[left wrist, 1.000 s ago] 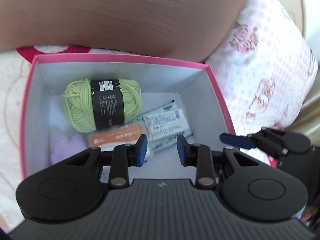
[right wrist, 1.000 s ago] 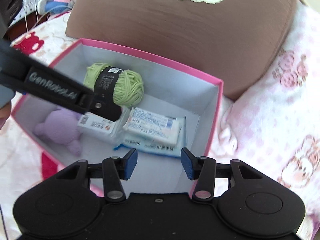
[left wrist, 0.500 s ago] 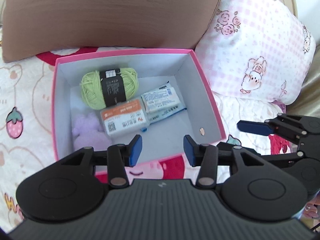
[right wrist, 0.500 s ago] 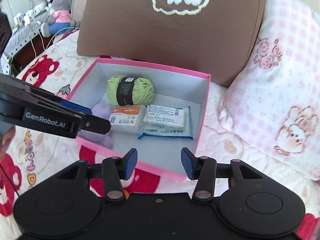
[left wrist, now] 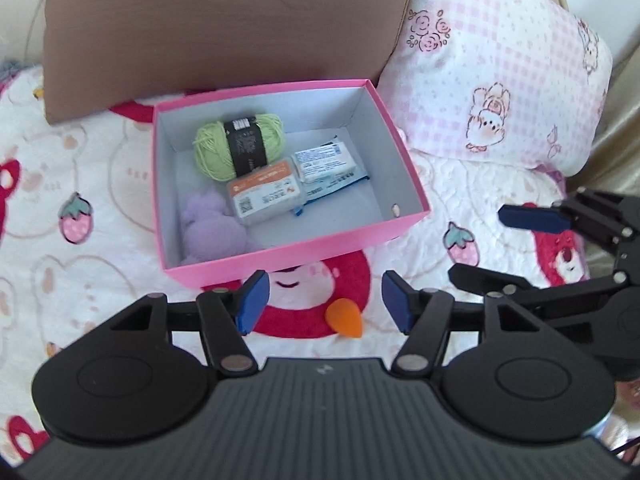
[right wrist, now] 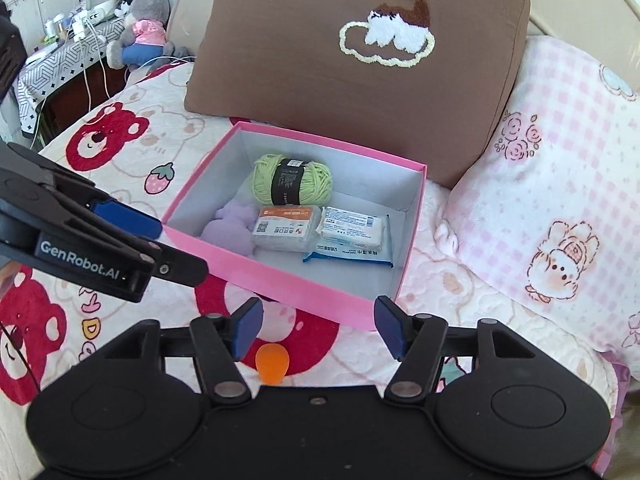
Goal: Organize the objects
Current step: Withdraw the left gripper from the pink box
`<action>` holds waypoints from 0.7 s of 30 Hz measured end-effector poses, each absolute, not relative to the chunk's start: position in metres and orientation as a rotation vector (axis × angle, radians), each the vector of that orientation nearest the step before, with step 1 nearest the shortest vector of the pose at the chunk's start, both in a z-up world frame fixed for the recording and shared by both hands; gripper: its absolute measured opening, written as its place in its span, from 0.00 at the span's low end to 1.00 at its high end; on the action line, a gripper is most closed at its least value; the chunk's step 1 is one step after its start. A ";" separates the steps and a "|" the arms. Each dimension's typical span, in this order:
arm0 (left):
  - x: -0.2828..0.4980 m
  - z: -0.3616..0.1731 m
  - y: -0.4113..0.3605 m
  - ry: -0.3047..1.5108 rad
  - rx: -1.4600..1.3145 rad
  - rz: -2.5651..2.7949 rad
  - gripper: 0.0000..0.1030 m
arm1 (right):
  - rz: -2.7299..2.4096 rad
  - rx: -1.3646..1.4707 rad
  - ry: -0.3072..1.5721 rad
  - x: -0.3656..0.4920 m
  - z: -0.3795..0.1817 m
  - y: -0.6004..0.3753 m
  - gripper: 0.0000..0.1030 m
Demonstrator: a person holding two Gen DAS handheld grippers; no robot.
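A pink box (left wrist: 304, 254) (right wrist: 296, 286) sits on the bed. Inside lie a green yarn ball (left wrist: 240, 150) (right wrist: 294, 178), a purple plush toy (left wrist: 210, 226) (right wrist: 232, 226), an orange-labelled tissue pack (left wrist: 264, 196) (right wrist: 286, 228) and white-blue wipe packs (left wrist: 326, 162) (right wrist: 352, 228). An orange teardrop sponge (left wrist: 346, 318) (right wrist: 272, 362) lies on the blanket in front of the box. My left gripper (left wrist: 322, 306) is open and empty above the sponge. My right gripper (right wrist: 316, 328) is open and empty, just right of the left one.
A brown pillow (right wrist: 360, 60) stands behind the box. A pink checked pillow (right wrist: 552, 184) lies to the right. A cartoon-print blanket (left wrist: 80, 200) covers the bed. Stuffed toys (right wrist: 140, 24) and a cluttered side table are at the far left.
Both grippers have pulled back and up out of the box. Both now stand wider open. The orange sponge has come into view in front of the box.
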State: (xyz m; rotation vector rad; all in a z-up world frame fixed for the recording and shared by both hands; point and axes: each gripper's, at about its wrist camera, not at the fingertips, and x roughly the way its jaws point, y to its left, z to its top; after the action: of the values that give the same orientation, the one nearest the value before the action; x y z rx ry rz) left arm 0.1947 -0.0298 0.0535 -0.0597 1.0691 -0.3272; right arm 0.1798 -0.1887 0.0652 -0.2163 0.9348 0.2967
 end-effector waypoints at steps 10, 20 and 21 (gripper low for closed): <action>0.153 0.074 -0.021 1.041 -0.081 -0.398 0.76 | 0.290 -0.243 0.910 0.145 0.074 -0.182 0.78; 0.126 0.066 -0.009 1.067 -0.056 -0.431 0.86 | 0.348 -0.245 0.875 0.113 0.074 -0.178 0.86; 0.124 0.064 -0.008 1.072 -0.054 -0.435 0.89 | 0.357 -0.244 0.872 0.110 0.073 -0.178 0.86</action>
State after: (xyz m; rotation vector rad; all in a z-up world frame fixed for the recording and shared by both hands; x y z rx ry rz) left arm 0.1240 -0.0077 0.0637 -0.0541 1.0718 -0.4349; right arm 0.1101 -0.1779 0.0729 -0.2441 0.8716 0.3573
